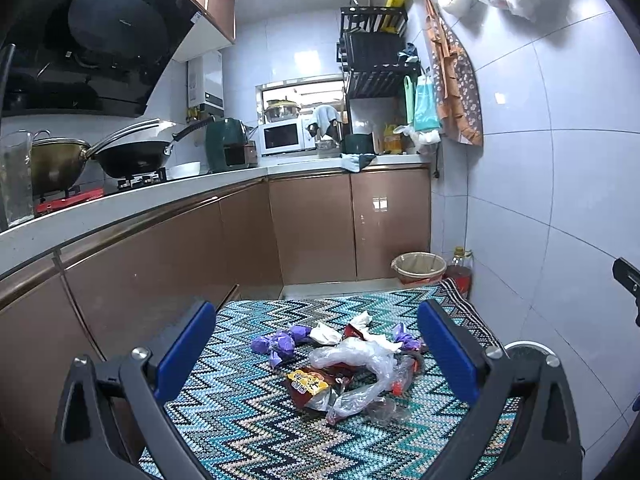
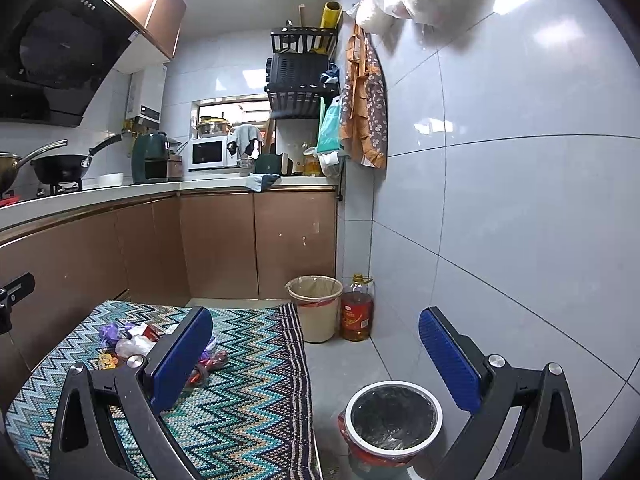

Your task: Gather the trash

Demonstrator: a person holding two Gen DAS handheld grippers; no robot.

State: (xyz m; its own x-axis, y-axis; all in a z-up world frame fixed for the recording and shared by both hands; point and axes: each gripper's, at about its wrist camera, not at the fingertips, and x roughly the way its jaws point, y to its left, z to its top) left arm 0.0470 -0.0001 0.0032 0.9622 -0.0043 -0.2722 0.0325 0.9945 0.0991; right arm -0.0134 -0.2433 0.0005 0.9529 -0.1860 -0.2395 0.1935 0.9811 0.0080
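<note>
I hold my left gripper [image 1: 316,352] spread wide and empty over the wrappers [image 1: 340,364], probably to grab the crumpled plastic first.

trash [image 1: 344,368]: crumpled wrappers, clear plastic | heaped on zigzag cloth [image 1: 240,420]

- Left wrist view: looks forward and down over the cloth [image 1: 248,412], trash [image 1: 344,364] lower centre.
- Right wrist view: aimed further right, bin [image 2: 394,420] near, lower centre.
- Shared: cloth, trash, kitchen counter [image 2: 120,194].
</note>
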